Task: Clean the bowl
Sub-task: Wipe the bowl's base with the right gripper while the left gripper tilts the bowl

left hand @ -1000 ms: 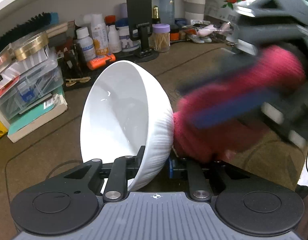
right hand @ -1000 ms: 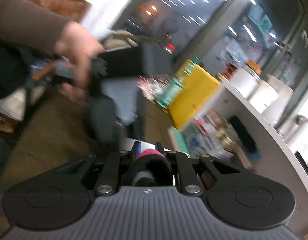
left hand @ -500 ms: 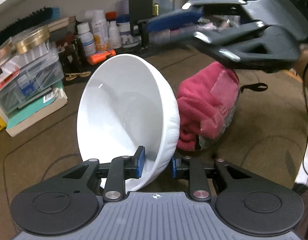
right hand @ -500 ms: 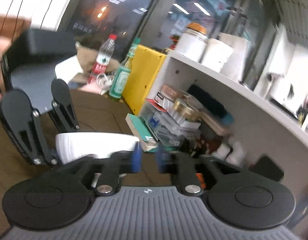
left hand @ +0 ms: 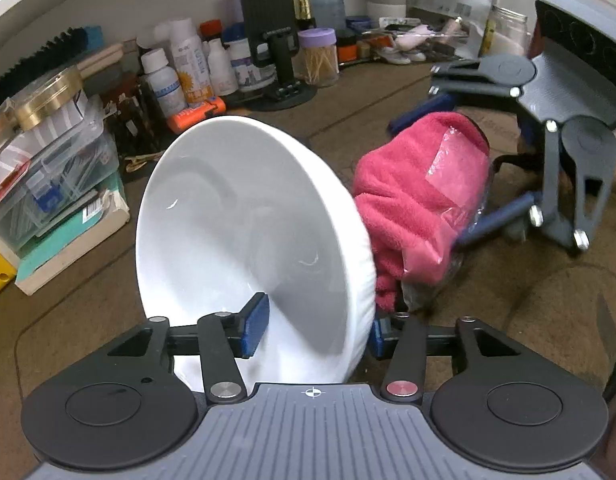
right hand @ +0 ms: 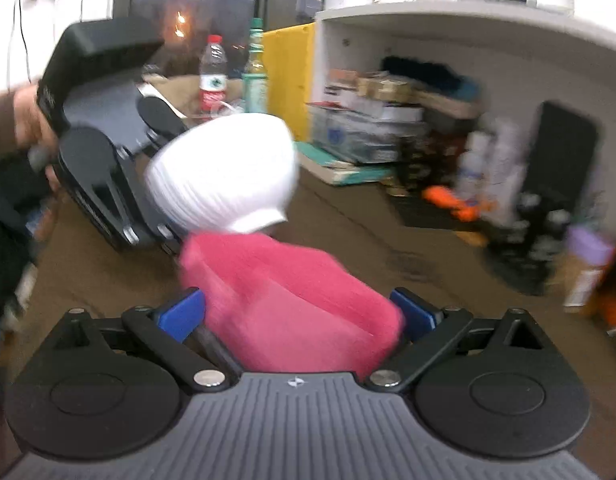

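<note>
The left hand-held gripper [left hand: 314, 326] is opening; the rim of the white bowl [left hand: 244, 232] stands between its blue pads, tilted on its side above the brown worktop [left hand: 528, 300]. The right hand-held gripper [right hand: 298, 314] stands wide around the pink cloth [right hand: 292, 300]; the blurred view seems to show its pads not pressing. The cloth lies just beside the bowl.

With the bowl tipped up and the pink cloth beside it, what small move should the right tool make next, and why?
Probably close the right tool on the cloth. Its pads flank the cloth but look slack. The left tool straddles the bowl wall, jaws opening, so the bowl needs steadying before wiping.
</note>
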A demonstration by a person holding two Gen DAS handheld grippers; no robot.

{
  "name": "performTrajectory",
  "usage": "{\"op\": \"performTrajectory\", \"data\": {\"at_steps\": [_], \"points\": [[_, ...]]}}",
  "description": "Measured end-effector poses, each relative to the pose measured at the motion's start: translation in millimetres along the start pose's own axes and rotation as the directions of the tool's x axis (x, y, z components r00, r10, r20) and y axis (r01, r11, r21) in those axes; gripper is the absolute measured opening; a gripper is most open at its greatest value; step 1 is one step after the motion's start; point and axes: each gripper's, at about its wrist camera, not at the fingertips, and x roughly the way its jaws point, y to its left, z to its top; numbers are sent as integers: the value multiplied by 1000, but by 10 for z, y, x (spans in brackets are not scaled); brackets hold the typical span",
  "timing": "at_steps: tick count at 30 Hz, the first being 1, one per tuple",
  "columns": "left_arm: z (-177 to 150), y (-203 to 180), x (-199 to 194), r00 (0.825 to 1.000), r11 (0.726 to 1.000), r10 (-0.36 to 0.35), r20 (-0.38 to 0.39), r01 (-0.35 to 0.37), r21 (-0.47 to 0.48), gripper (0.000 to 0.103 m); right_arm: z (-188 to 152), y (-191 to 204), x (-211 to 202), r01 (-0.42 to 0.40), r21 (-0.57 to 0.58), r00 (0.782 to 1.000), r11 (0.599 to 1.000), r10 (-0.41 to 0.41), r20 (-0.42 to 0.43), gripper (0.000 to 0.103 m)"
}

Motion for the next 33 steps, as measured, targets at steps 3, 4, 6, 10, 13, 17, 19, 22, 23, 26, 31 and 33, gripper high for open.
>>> {"op": "performTrajectory", "data": {"at_steps": [3,4,6,10,13,17,19,22,23,26,31,33], "points": [[-9,0,7,1000,1000,4,-3,-4,0,54,-10,158,74,-2,-25,999,1000,1,-50,66],[-11,2,8,1000,1000,3,-2,-3,-2,55,-19,224,60,16,-43,998,999,-18,-52,57],[-14,4,13,1000,1000,2,0,-2,-4,57,-41,384,-10,64,-92,996,994,-69,-50,49],[-40,-25,31,1000,1000,-4,16,4,-4,65,-12,537,-66,245,-263,967,933,-253,5,37],[-40,-32,42,1000,1000,-4,22,5,-12,66,114,403,-9,336,-274,940,901,-340,33,37],[-32,-4,43,1000,1000,-6,13,6,-21,62,263,512,264,434,-461,895,774,-429,123,37],[-31,24,50,1000,1000,-5,9,5,-30,62,252,646,326,446,-565,885,694,-437,162,37],[-24,56,41,1000,999,-8,14,9,-40,63,174,823,311,427,-667,889,610,-419,185,37],[-22,51,42,1000,999,-11,16,12,-37,63,140,870,253,412,-680,898,607,-397,189,37],[-5,62,37,999,998,-35,31,36,-48,64,64,1017,32,358,-687,926,632,-335,175,36],[-4,61,39,999,998,-42,21,43,-46,64,-33,1311,-262,250,-665,968,704,-204,148,36],[-7,39,42,1000,999,-24,11,24,-32,65,-68,1318,-316,247,-641,969,727,-195,153,36]]}}
